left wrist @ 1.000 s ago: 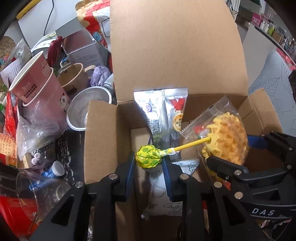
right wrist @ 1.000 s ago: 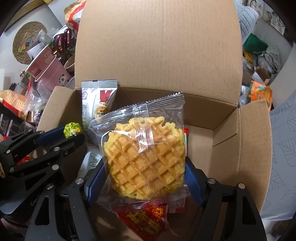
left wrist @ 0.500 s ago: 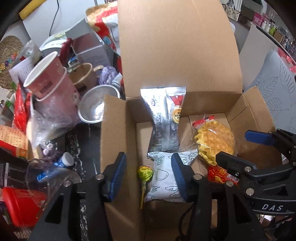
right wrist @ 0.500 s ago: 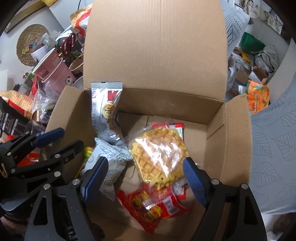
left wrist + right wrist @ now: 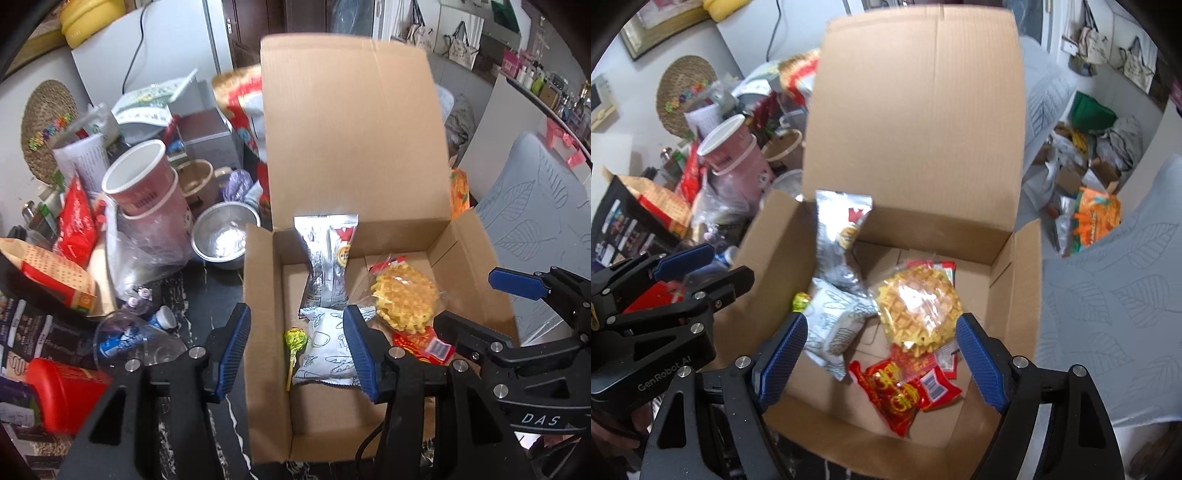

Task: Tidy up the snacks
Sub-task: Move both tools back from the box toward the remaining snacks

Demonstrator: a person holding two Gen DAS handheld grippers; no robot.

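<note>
An open cardboard box (image 5: 258,295) (image 5: 1015,295) holds the snacks. A yellow-green lollipop (image 5: 295,339) (image 5: 800,301) lies by its left wall, next to a white packet (image 5: 327,347) (image 5: 834,325). A silver packet (image 5: 327,266) (image 5: 838,240) leans on the back wall. The wrapped waffle (image 5: 404,301) (image 5: 919,314) rests on red packets (image 5: 421,341) (image 5: 901,387). My left gripper (image 5: 297,350) (image 5: 683,273) hangs open above the box's left side, holding nothing. My right gripper (image 5: 881,362) (image 5: 517,295) hangs open above the waffle, also with nothing in it.
Clutter crowds the dark table left of the box: stacked pink paper cups (image 5: 144,184), a metal bowl (image 5: 225,240), a clear bottle (image 5: 140,339), a red container (image 5: 62,391). The box's tall flap (image 5: 351,147) stands upright behind. A grey leaf-patterned cloth (image 5: 1108,314) and an orange bag (image 5: 1097,218) lie on the right.
The left gripper opened and dropped the lollipop into the box. The right gripper let go of the waffle, which now lies inside. Both grippers have risen away from the box.
</note>
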